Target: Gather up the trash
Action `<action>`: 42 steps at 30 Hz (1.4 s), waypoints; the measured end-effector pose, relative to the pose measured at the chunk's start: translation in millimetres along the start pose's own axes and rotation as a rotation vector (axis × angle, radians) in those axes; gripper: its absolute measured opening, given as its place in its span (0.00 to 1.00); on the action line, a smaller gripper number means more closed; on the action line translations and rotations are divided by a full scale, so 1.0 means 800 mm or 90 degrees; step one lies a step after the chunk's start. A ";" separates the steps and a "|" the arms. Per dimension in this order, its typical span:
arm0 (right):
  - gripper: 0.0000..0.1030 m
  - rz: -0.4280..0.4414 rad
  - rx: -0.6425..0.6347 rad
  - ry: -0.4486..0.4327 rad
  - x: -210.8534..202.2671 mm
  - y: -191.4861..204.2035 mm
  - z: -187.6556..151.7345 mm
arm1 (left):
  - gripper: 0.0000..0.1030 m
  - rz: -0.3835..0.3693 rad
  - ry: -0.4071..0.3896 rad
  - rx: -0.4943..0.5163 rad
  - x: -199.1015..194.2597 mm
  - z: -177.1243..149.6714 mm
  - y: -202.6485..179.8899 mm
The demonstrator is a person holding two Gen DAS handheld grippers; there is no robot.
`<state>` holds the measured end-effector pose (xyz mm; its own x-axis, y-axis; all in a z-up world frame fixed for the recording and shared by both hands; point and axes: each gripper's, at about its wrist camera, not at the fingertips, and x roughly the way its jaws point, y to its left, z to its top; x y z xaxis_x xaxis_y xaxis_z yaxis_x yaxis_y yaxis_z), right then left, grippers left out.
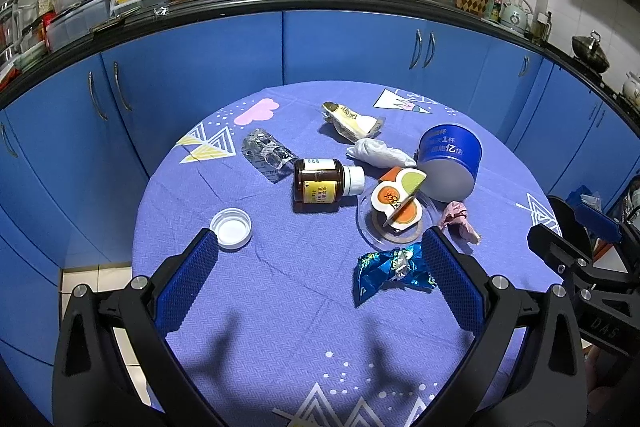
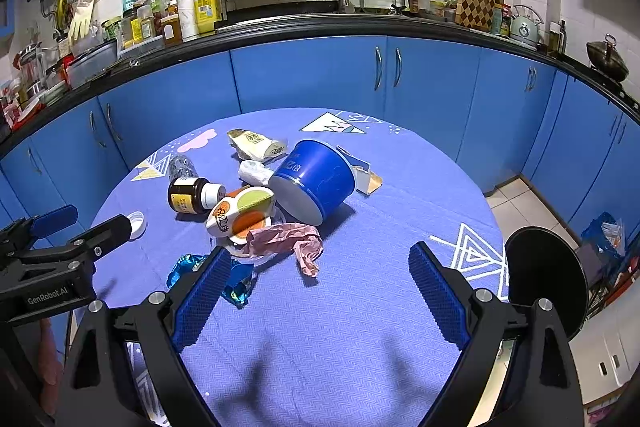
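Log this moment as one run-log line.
phase: pre-grasp | left gripper: open, empty | right gripper: open, empty | table: trash uncollected | nearest: blue foil wrapper, pink wrapper

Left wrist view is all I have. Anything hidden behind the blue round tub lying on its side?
Observer: Yes. The right wrist view shows a torn white-and-tan piece of card lying on the cloth just behind the blue round tub.
Operator: The pink crumpled paper looks like a small scrap here. Is it?
Observer: No. It is a longer crumpled pink paper strip. Its left end overlaps the orange-and-white foil lid, and its other end lies on bare cloth.
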<state>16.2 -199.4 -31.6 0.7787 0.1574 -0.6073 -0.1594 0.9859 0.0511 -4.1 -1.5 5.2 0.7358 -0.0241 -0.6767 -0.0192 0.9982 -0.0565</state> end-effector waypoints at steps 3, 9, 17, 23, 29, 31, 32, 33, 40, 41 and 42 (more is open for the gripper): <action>0.85 0.000 0.000 0.000 0.000 0.000 0.000 | 0.97 -0.001 0.001 0.000 0.000 0.000 0.000; 0.85 0.000 0.000 0.000 0.000 0.000 0.000 | 0.97 -0.001 0.002 0.001 0.000 -0.001 -0.001; 0.85 0.001 0.000 0.001 0.001 -0.001 0.000 | 0.97 -0.005 0.005 -0.002 0.001 -0.001 0.000; 0.85 0.000 0.001 0.002 0.002 -0.001 -0.001 | 0.97 -0.006 0.009 -0.001 0.004 -0.002 0.002; 0.85 0.001 0.005 0.012 0.011 -0.004 -0.005 | 0.97 -0.007 0.014 -0.002 0.011 -0.004 0.003; 0.85 0.001 0.005 0.014 0.012 -0.004 -0.006 | 0.97 -0.005 0.014 -0.002 0.012 -0.004 0.003; 0.85 0.001 0.006 0.015 0.013 -0.004 -0.006 | 0.97 -0.005 0.014 -0.001 0.012 -0.004 0.003; 0.85 0.001 0.006 0.015 0.013 -0.004 -0.005 | 0.97 -0.005 0.016 -0.002 0.013 -0.004 0.003; 0.85 0.003 0.007 0.022 0.018 -0.005 -0.005 | 0.97 -0.001 0.020 -0.001 0.018 -0.005 0.003; 0.85 0.003 0.007 0.022 0.018 -0.004 -0.005 | 0.97 -0.001 0.020 -0.002 0.019 -0.005 0.004; 0.85 0.003 0.006 0.023 0.019 -0.004 -0.005 | 0.97 -0.001 0.021 -0.002 0.019 -0.005 0.004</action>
<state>26.1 -200.8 -44.1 0.7560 0.1600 -0.6347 -0.1566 0.9857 0.0619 4.7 0.9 -8.2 0.7134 -0.0280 -0.7002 -0.0197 0.9980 -0.0601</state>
